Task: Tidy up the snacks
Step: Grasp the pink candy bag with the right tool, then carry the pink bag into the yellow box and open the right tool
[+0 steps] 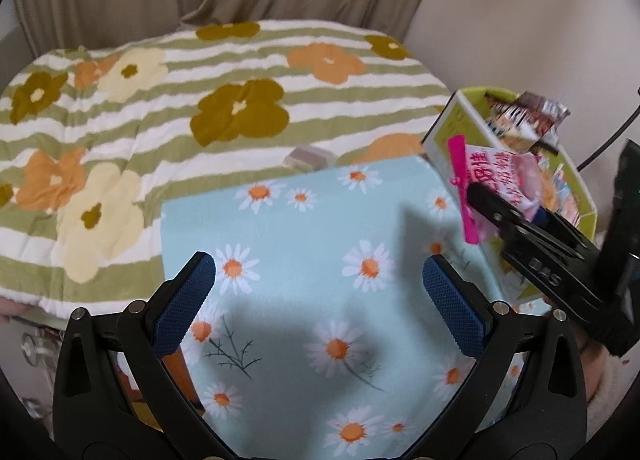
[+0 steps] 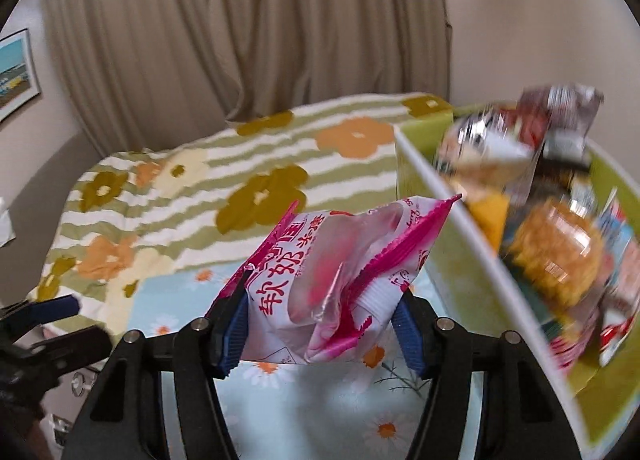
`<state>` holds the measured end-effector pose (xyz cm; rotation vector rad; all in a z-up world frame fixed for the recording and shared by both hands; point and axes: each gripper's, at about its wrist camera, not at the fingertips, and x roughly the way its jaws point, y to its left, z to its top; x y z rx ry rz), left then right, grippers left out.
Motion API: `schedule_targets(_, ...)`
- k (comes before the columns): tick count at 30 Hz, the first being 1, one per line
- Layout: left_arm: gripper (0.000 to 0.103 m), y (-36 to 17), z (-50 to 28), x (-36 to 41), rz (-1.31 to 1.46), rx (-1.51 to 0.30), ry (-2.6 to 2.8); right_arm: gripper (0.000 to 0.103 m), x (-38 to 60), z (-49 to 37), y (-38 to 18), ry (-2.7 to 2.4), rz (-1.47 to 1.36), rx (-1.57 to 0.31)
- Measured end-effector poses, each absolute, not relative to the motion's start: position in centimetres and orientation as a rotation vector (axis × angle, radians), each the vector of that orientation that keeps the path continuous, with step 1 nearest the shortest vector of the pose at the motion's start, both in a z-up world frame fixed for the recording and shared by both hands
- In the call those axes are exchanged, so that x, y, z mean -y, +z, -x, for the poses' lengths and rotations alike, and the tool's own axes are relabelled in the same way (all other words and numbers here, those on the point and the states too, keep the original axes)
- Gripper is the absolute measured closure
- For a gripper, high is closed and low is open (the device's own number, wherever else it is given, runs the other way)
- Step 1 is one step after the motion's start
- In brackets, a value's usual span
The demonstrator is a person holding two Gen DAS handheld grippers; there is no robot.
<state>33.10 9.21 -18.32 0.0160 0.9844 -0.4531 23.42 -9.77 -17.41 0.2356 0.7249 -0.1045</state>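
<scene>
A pink-and-white snack packet [image 2: 332, 284] with red lettering is pinched between the blue pads of my right gripper [image 2: 324, 330], which holds it in the air just left of the green snack box [image 2: 460, 212]. The left wrist view shows the same packet [image 1: 496, 176] and right gripper [image 1: 516, 216] beside the box [image 1: 452, 128]. My left gripper [image 1: 320, 300] stands open over the daisy-print cloth [image 1: 320, 244], nothing between its pads. A small wrapped snack [image 1: 308, 158] lies at the cloth's far edge.
The green box holds several packets [image 2: 552, 260], some poking above its rim. A bed with a green-striped flower blanket [image 1: 160, 120] lies beyond the cloth; beige curtains [image 2: 240, 40] hang behind. A framed picture [image 2: 16, 72] is on the left wall.
</scene>
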Motion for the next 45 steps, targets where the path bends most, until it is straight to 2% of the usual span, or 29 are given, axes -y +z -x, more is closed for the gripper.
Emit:
schedule_targets(7, 0.000, -14.0, -30.8, -5.2, -0.013, -0.939, -0.416, 0.044, 15.2, -20.0, -12.0, -0.040, -0.266, -0.685)
schedule_targets(14, 0.000, -11.6, -27.0, 1.9, 0.029, -0.907, -0.382, 0.044, 23.3, -16.6, -9.6, 0.008, -0.225, -0.696)
schedule_targets(25, 0.000, -11.3, -21.9, 14.2, 0.059, -0.880, -0.338, 0.044, 32.4, -15.1, -10.3, 0.131, -0.140, -0.776)
schedule_targets(33, 0.000, -11.9, -20.0, 14.6, 0.066, -0.902, -0.269, 0.043, 31.6, -15.1, -12.4, 0.245, -0.130, -0.854)
schedule_targets(34, 0.000, -11.9, -19.9, 14.4, 0.068, -0.905, -0.262, 0.042, 31.2, -15.3, -12.7, 0.253, -0.129, -0.867)
schedule_targets(35, 0.000, -12.0, -19.8, 14.1, 0.074, -0.907, -0.253, 0.036, 30.9, -15.5, -13.0, 0.259, -0.126, -0.881)
schedule_targets(36, 0.000, -12.0, -19.7, 13.6, 0.080, -0.909, -0.246, 0.021, 30.8, -15.5, -13.1, 0.257, -0.126, -0.883)
schedule_targets(38, 0.000, -12.0, -19.4, 13.1, 0.089, -0.914, -0.232, 0.004, 30.9, -15.1, -12.8, 0.262, -0.138, -0.858)
schedule_targets(45, 0.000, -11.9, -18.2, 12.1, 0.091, -0.915, -0.198, 0.003, 32.5, -14.1, -12.7, 0.206, -0.171, -0.863)
